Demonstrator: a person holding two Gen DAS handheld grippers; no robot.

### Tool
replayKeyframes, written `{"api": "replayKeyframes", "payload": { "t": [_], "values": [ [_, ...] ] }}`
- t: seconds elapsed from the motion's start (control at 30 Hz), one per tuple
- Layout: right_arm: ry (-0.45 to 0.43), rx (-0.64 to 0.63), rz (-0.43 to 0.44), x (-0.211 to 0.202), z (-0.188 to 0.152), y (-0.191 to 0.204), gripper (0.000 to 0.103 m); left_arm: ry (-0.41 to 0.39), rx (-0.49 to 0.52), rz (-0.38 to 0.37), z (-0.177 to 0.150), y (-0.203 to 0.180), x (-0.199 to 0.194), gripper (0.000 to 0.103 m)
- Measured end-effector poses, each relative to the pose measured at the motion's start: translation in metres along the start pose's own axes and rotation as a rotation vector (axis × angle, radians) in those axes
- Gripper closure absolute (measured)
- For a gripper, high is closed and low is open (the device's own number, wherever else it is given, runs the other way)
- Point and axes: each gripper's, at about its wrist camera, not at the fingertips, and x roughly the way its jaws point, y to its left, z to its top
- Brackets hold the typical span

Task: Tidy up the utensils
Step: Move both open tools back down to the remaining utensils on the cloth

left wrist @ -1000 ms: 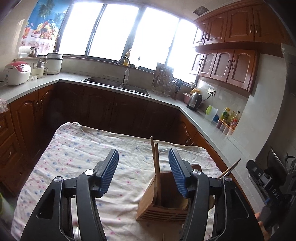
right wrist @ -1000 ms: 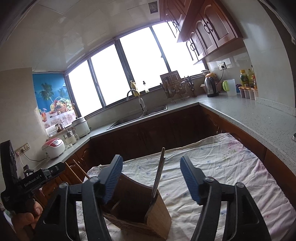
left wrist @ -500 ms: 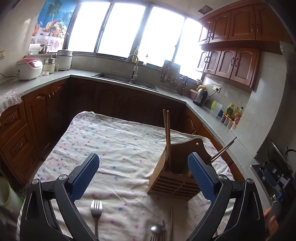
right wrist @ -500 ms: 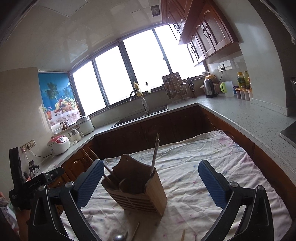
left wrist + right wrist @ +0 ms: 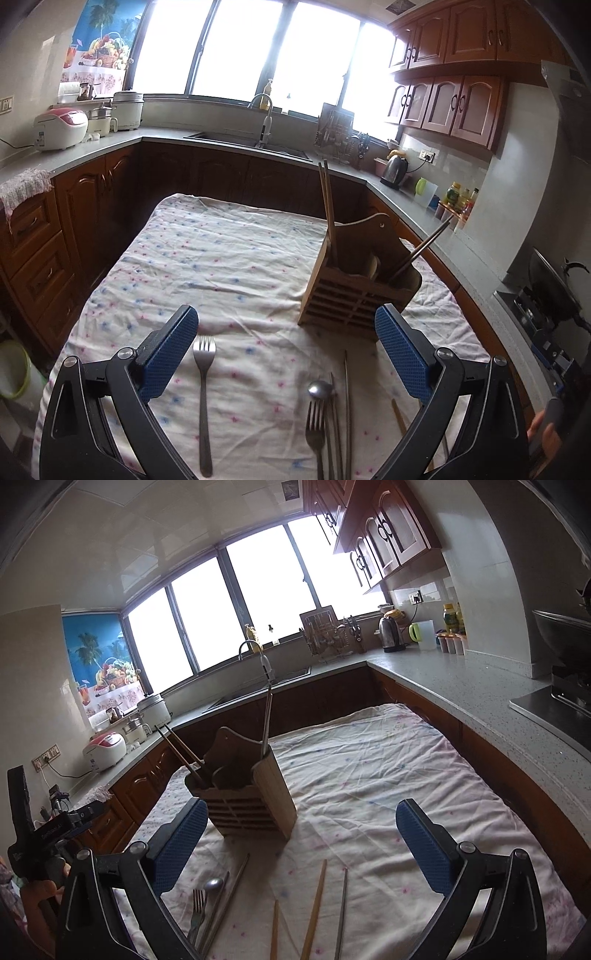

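Here, left wrist view: left gripper [image 5: 286, 341] low over a floral cloth [image 5: 221, 251], jaws spread wide, nothing between the pads, no contact with any utensil. Just beside the left pad, at about 7 o'clock in the frame, a lone fork [image 5: 204, 387], tines toward the far end, flat on the cloth. At 5 o'clock a cluster lying close together: spoon [image 5: 320, 389], second fork [image 5: 315, 428], metal chopsticks [image 5: 347, 406]; a wooden chopstick [image 5: 398, 411] slightly apart toward the right pad. At 2 o'clock from centre a wooden holder [image 5: 354, 295], upright on the cloth, just beyond the right pad tip. Inside it a wooden pair [image 5: 327, 199] standing nearly straight in the left compartment, a dark pair [image 5: 428, 243] leaning toward 2 o'clock from the right one. Counter, sink and windows behind.

Right wrist view: right gripper [image 5: 299, 834] likewise wide apart, empty, above the same cloth [image 5: 388, 768]. Holder [image 5: 243, 794] at 10 o'clock from centre, just past the left pad. Wooden pair [image 5: 177, 747] tilted toward 10 o'clock, a metal pair [image 5: 266, 720] rising almost vertical. Near the bottom edge, between the pads, two wooden chopsticks [image 5: 314, 912] and one metal stick [image 5: 342, 912]; at 7 o'clock spoon [image 5: 213, 885], fork [image 5: 197, 904] and metal chopsticks [image 5: 232, 890] bunched by the left pad. At 9 o'clock, the other gripper's body with part of a hand [image 5: 40, 890] around its grip.
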Motion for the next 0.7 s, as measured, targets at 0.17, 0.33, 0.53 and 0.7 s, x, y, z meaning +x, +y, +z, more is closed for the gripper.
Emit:
{"api": "replayKeyframes", "payload": {
  "t": [0.17, 0.33, 0.53, 0.7],
  "values": [
    [0.028, 0.004, -0.016, -0.011, -0.019, -0.008, 0.000, 0.026, 0.012, -0.005, -0.018, -0.005, -0.004, 0.005],
    [0.054, 0.010, -0.026, -0.017, -0.034, -0.014, 0.000, 0.071, 0.029, -0.017, -0.036, -0.012, 0.000, 0.005],
    [0.083, 0.010, -0.044, -0.019, -0.052, -0.022, 0.000, 0.117, 0.072, -0.035, -0.056, -0.025, 0.006, 0.005],
    [0.112, 0.007, -0.057, -0.015, -0.064, -0.028, 0.000, 0.152, 0.100, -0.044, -0.067, -0.035, 0.013, 0.005]
  ]
}}
